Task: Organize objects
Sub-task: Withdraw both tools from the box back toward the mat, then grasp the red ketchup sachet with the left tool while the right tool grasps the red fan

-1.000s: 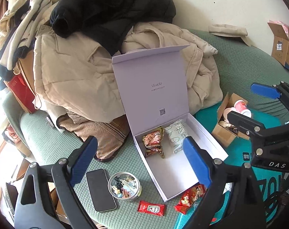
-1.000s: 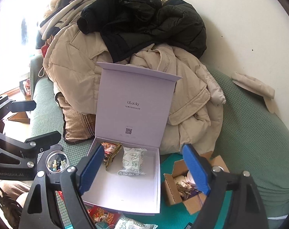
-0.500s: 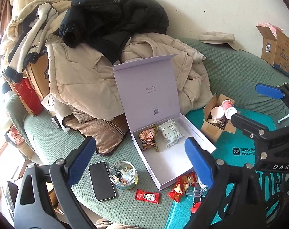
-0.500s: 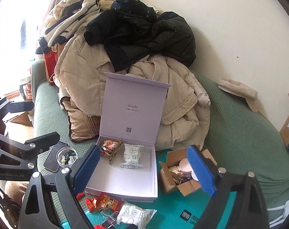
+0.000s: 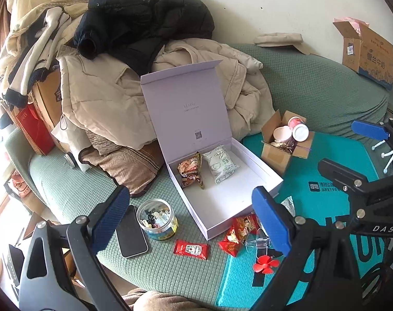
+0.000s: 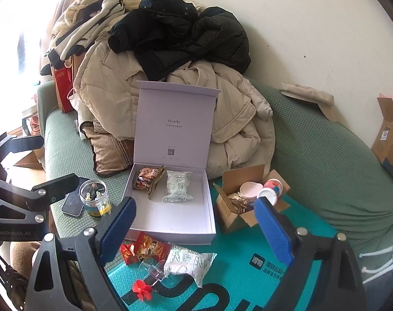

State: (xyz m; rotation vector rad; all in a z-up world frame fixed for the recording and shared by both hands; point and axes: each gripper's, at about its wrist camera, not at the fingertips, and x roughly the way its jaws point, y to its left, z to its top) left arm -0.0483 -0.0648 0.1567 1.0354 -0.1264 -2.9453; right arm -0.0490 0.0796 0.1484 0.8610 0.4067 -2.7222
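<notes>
An open white box (image 5: 248,171) with its lid up lies on the green couch. Inside it are a brown snack packet (image 5: 191,173) and a white-green packet (image 5: 221,167). In front of the box lie a red snack packet (image 6: 144,250), another white-green packet (image 6: 188,259), a ketchup sachet (image 5: 192,249) and a red propeller (image 6: 143,289). My left gripper (image 5: 190,194) hangs open above the box's near-left side, holding nothing. My right gripper (image 6: 195,204) is open and empty too, above the box's front edge.
A glass jar (image 5: 157,220) of small items and a phone (image 5: 131,233) lie left of the box. A small cardboard box (image 5: 284,145) with cups sits to its right on a teal mat (image 5: 326,189). Coats (image 5: 105,96) pile up behind.
Both views have pulled back from the box, so it looks smaller and more of the items in front of it show. Both pairs of jaws stand slightly wider.
</notes>
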